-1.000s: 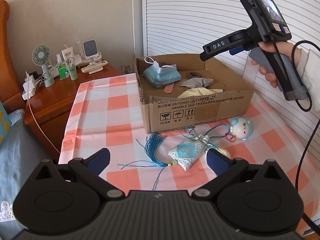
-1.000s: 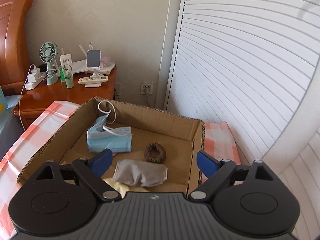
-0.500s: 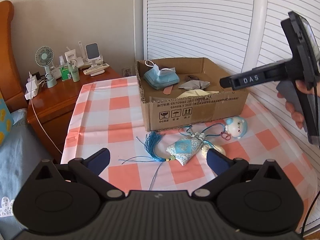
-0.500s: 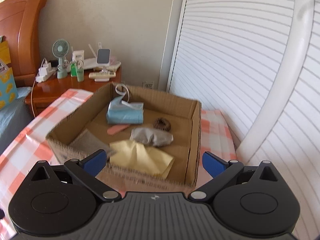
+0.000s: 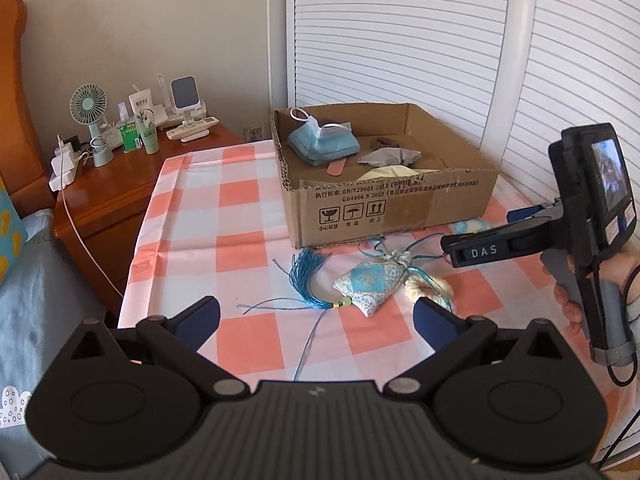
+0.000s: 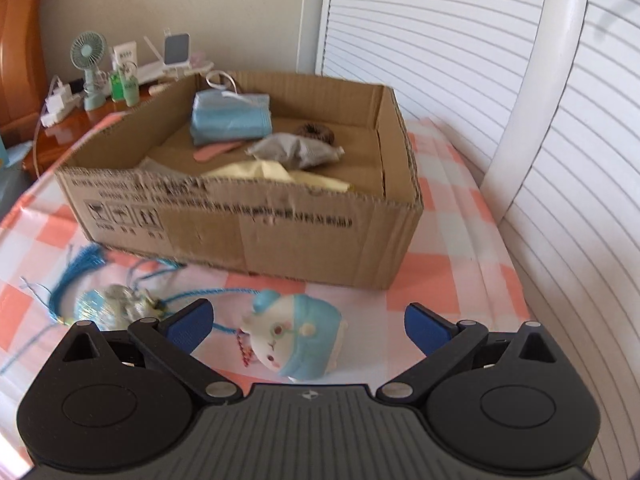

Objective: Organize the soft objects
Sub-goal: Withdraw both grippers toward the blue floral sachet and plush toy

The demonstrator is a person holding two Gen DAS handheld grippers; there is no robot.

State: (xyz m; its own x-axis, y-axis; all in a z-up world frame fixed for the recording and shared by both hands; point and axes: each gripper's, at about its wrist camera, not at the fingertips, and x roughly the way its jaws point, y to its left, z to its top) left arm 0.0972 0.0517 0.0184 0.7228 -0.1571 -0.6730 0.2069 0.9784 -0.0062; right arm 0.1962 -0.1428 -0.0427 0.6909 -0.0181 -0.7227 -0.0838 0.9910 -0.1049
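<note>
A cardboard box (image 5: 396, 212) (image 6: 248, 232) on the checked tablecloth holds a blue face mask (image 5: 322, 146) (image 6: 230, 118), a grey pouch (image 6: 296, 150), a brown scrunchie (image 6: 316, 132) and a yellow cloth (image 6: 276, 172). In front of it lie a blue patterned sachet (image 5: 374, 284) with a blue tassel (image 5: 306, 276), a cream knitted piece (image 5: 430, 290) and a blue-and-white plush toy (image 6: 298, 338). My left gripper (image 5: 316, 314) is open, just short of the sachet. My right gripper (image 6: 306, 322) is open and low, with the plush between its fingers.
A wooden nightstand (image 5: 112, 192) at the left holds a small fan (image 5: 90, 116), bottles, a phone stand and a charger with a white cable. White louvred doors (image 5: 400, 40) stand behind the box. Bedding lies at the left edge.
My right gripper has come back from over the box and dropped to the table in front of it, over the plush. My left gripper has drawn back a little.
</note>
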